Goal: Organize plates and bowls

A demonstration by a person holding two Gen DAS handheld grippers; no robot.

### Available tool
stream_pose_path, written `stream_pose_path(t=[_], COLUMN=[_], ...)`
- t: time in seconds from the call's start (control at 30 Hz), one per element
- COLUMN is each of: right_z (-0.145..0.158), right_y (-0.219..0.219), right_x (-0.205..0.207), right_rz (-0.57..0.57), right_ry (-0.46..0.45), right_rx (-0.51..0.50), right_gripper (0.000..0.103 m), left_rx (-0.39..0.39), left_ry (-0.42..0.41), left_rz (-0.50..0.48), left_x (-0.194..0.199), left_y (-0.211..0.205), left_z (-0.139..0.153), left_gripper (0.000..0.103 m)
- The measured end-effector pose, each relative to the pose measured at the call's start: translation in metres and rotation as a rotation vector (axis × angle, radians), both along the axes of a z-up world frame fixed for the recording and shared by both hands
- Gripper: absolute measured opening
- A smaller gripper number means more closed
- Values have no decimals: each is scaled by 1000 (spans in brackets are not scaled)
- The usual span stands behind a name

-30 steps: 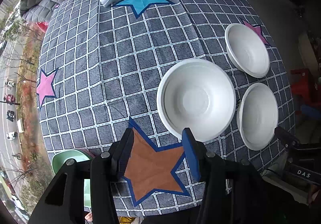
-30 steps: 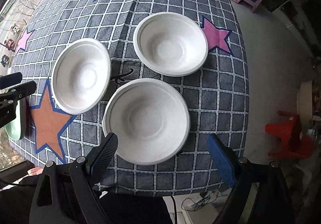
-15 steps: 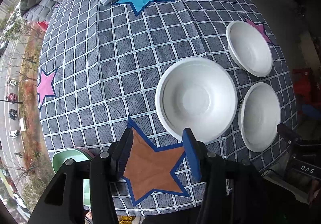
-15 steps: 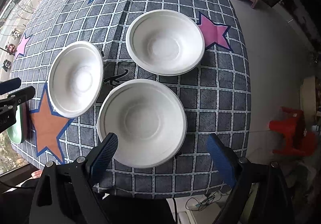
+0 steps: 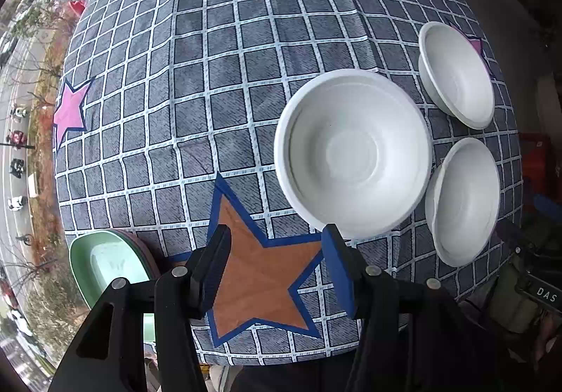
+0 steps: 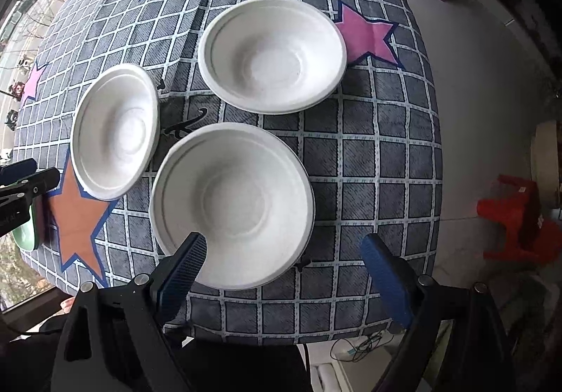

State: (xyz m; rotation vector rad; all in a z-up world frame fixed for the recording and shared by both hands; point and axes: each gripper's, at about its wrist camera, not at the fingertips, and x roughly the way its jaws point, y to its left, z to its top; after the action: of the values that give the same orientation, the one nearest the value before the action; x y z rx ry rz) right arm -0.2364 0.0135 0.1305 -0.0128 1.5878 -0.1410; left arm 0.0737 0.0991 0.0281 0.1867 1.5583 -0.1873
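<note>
Both grippers point down over the table with nothing held: right gripper (image 6: 282, 253) wide open straddling the nearest white bowl (image 6: 232, 204), likely to grab it for stacking, left gripper (image 5: 275, 251) jaws opening above the brown star (image 5: 260, 279), another bowl (image 5: 353, 153) just ahead-right.

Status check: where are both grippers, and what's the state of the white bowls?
Left gripper empty, jaws opening over orange star. Right gripper open above nearest white bowl, not gripping. Three white bowls separate, unstacked. Nothing blocking.

Three bowls (image 6: 232, 202) (image 6: 272, 54) (image 6: 114, 130) stand on the surface (image 6: 372, 153): one lower centre, one behind it, one to the left. Plates (image 5: 105, 265) lie at lower left in the left view.
</note>
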Motion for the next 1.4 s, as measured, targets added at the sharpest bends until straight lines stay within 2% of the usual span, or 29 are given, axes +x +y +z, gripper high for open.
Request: stream_pose_path(t=[0.17,0.63,1.07,1.23,1.4], right_z=[-3,-9,-18,-25,-37], right_y=[-4,-11,-21,-23,-20], right_x=[-2,-2,-4,-5,-5], right_rz=[3,30,76,110,193], right_ry=[7,15,40,50,54], right_rx=[7,16,36,59,95], right_gripper=[91,91,91,91,91], left_rx=[10,11,-4,-57,-134], left_ry=[-6,3,37,61,86], left_rz=[-18,21,53,72,30], left_x=[-3,-7,-27,-42,-56], left_y=[-9,-15,-32,-43,-69], left_z=[2,2,-11,-19,-30], left_gripper=[59,60,60,60,60])
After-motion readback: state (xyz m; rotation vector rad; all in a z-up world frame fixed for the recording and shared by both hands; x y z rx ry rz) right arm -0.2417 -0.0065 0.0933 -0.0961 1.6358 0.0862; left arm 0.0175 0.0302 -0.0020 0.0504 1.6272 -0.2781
